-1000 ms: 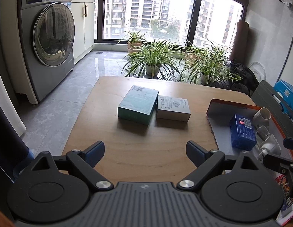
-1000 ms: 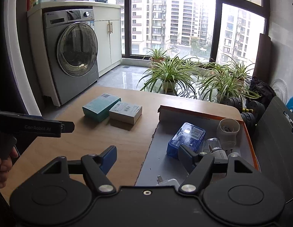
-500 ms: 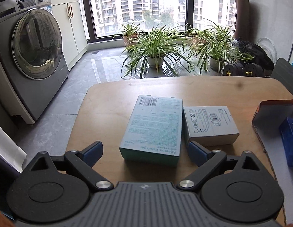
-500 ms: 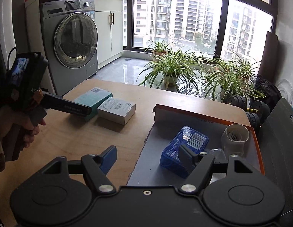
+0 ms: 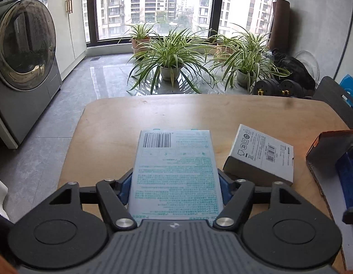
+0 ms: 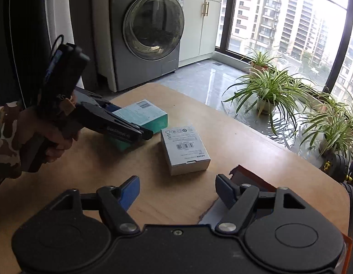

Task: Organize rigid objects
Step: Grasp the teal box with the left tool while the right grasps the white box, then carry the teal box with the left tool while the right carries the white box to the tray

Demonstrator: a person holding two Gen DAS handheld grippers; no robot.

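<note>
A teal box (image 5: 175, 171) with a barcode on top lies on the wooden table (image 5: 199, 111). My left gripper (image 5: 175, 188) is shut on its near end, blue pads against both sides. It also shows in the right wrist view (image 6: 142, 111) with the left gripper's hand-held body over it. A grey-white box (image 5: 260, 153) lies just right of it, turned askew; it also shows in the right wrist view (image 6: 184, 149). My right gripper (image 6: 177, 189) is open and empty, above the table in front of the grey-white box.
An orange-rimmed tray (image 5: 324, 141) holding a blue box (image 5: 349, 175) sits at the table's right; its corner shows in the right wrist view (image 6: 249, 175). A washing machine (image 6: 151, 29), potted plants (image 5: 171, 57) and dumbbells (image 5: 274, 86) stand on the floor beyond.
My left gripper moved forward and shut on the teal box. The grey-white box got pushed askew. My right gripper swung left from the tray toward the two boxes.
</note>
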